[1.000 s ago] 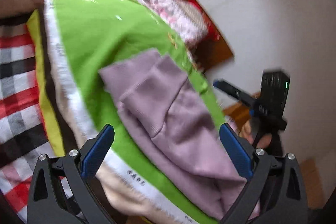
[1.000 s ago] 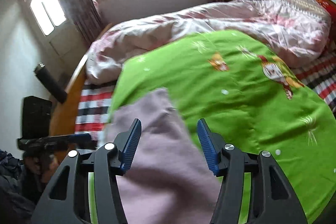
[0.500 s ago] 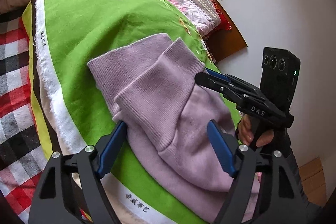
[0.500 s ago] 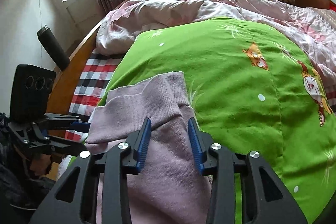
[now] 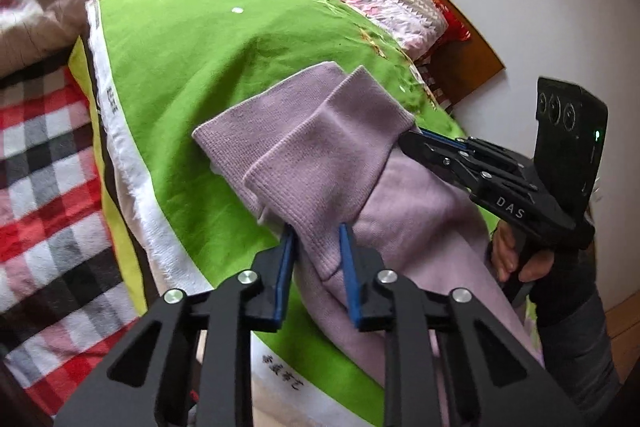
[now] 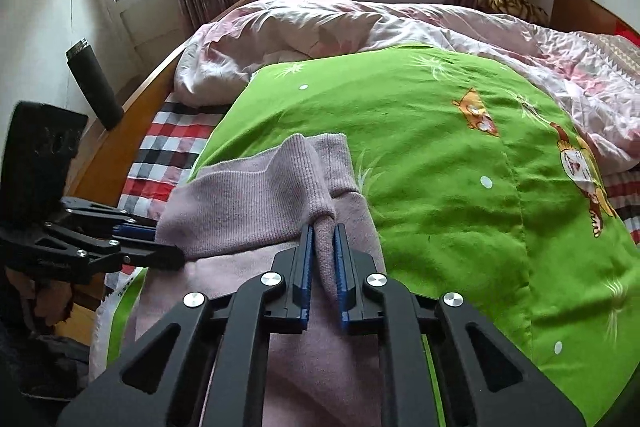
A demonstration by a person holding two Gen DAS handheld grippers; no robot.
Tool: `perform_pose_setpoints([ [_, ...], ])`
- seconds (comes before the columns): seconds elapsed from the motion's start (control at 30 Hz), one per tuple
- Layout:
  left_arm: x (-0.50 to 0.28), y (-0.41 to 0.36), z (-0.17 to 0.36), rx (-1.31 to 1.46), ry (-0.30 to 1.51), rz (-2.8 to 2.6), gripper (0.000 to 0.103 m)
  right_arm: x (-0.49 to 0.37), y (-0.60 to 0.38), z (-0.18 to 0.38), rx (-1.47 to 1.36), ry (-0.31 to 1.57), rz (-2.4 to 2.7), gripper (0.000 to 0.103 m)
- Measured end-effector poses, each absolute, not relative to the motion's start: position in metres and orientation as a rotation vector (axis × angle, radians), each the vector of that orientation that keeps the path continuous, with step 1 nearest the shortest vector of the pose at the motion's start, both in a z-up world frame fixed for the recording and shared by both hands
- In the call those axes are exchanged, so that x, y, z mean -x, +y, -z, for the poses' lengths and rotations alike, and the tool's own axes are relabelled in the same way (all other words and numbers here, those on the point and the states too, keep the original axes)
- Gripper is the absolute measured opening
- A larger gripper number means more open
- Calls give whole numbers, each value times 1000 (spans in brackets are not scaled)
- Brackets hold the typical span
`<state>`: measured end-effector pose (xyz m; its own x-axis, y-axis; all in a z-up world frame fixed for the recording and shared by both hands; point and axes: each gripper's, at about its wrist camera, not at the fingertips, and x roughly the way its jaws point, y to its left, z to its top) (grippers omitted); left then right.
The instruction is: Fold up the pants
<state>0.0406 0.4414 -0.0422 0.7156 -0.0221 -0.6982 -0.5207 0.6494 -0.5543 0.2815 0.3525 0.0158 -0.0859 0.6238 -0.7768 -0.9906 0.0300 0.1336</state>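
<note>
Lilac knit pants point(image 5: 328, 155) lie on a green blanket point(image 5: 200, 47) on the bed, their ribbed cuffs stacked and pointing away. My left gripper point(image 5: 316, 231) is shut on the near edge of the upper ribbed cuff. My right gripper point(image 6: 323, 227) is shut on a pinched fold of the pants point(image 6: 256, 199) at the cuff's other edge. It also shows in the left wrist view point(image 5: 412, 141), tips under the cuff. The left gripper shows in the right wrist view point(image 6: 160, 247), at the cuff's left edge.
A pink floral quilt point(image 6: 340, 27) is bunched at the far side of the bed. A red checked sheet point(image 5: 36, 163) lies beside the green blanket point(image 6: 460, 167). A wooden bed frame point(image 6: 132, 131) and a dark cylinder point(image 6: 94, 83) stand at the left. A wooden headboard point(image 5: 452, 39) meets the wall.
Both grippers moved in toward the cuffs and closed on the pants. The cuff edges are now pinched and slightly raised.
</note>
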Motion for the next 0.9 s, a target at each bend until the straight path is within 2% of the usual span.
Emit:
perform_pose_setpoints([
  [0.13,-43,438,28,788,700,-315,13,-282,353,-16,586,810,-1475,11],
  [0.23,-43,436,22,754,694,-316,12,-283,350,-19,560,812,-1482,11],
  [0.3,-46,431,18,717,718,-329,15,-285,348,-20,545,814,-1484,11],
  [0.33,-47,432,19,715,734,-340,26,-285,348,-21,544,815,-1482,11],
  [0.37,-47,434,22,734,738,-347,45,-286,349,-20,546,817,-1477,11],
  [0.4,-47,439,28,766,737,-339,52,-286,350,-19,546,821,-1475,11],
  [0.43,-46,441,32,784,740,-331,55,-286,351,-17,547,826,-1471,11],
  [0.6,-44,444,45,814,729,-314,53,-287,354,-13,545,836,-1469,11],
  [0.67,-44,443,42,792,723,-351,48,-288,354,-12,542,842,-1468,11],
  [0.9,-46,433,23,690,689,-410,48,-289,355,-9,540,846,-1469,11],
])
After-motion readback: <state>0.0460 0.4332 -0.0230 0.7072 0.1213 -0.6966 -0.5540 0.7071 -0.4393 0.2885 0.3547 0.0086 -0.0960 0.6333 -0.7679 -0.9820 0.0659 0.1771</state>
